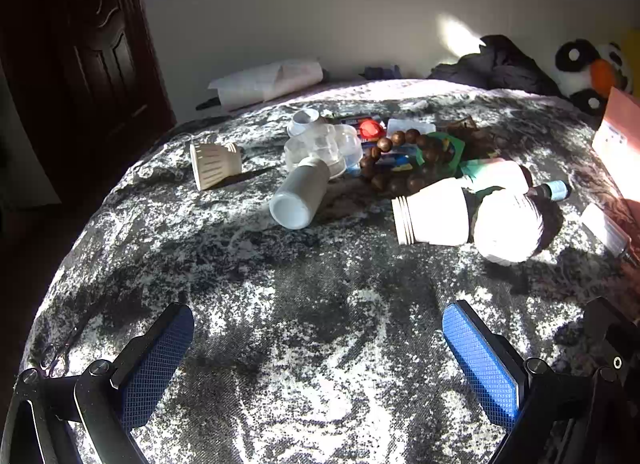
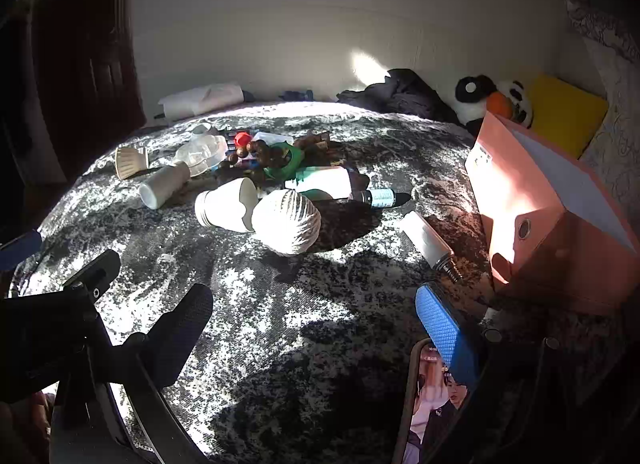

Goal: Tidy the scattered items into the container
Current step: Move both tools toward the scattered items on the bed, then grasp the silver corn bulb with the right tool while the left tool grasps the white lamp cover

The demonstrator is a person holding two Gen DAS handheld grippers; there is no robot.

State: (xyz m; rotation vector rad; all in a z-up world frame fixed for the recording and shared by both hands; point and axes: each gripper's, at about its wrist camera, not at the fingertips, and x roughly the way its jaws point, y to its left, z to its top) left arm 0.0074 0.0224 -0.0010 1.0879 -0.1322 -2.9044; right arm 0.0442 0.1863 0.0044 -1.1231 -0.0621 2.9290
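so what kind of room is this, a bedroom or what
Most likely a bedroom. The items lie scattered on a soft, mottled grey bedspread, a plush panda toy and a heap of dark clothing sit against the wall, and a dark wooden door stands at the left.

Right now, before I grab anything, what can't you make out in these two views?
- Pink container: its inside is hidden by its own walls in the right wrist view; the frame edge cuts it off in the left.
- Phone: partly behind the right gripper.
- Dropper bottle: label print too small.
- Items under the wooden beads: covered.
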